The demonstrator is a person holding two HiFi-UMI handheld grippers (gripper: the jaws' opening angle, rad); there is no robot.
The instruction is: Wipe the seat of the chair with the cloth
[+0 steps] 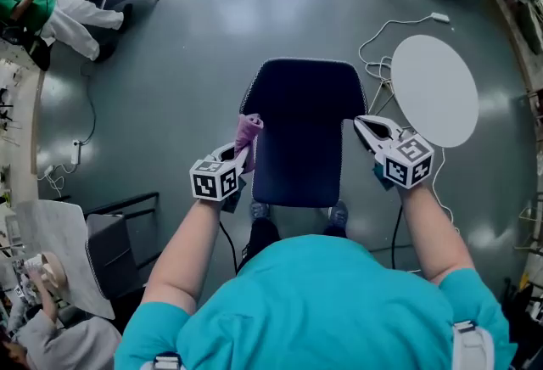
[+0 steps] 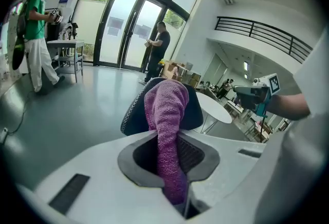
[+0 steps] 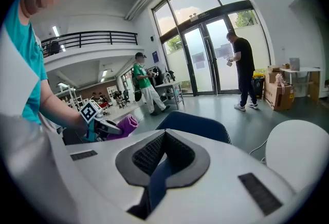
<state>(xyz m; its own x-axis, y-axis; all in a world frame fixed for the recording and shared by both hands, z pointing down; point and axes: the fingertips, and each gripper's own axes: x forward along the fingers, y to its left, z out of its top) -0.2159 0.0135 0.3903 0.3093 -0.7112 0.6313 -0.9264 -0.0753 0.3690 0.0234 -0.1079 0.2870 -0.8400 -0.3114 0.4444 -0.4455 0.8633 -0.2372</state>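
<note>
The dark navy chair (image 1: 299,135) stands in front of me with its seat bare. At the seat's left edge, my left gripper (image 1: 243,153) is shut on a purple cloth (image 1: 249,131). In the left gripper view the cloth (image 2: 167,125) stands up between the jaws and hides part of the chair (image 2: 192,111). My right gripper (image 1: 363,127) hovers at the seat's right edge, shut, with only a thin slit between its jaws and nothing held. The right gripper view shows the chair (image 3: 198,125) just beyond the jaws, and the left gripper (image 3: 103,125) with the cloth (image 3: 127,124).
A round white table (image 1: 434,88) stands right of the chair, with a white cable (image 1: 382,37) on the floor beside it. A grey chair (image 1: 119,245) is at my lower left. People stand at the far left and by the glass doors (image 3: 216,56).
</note>
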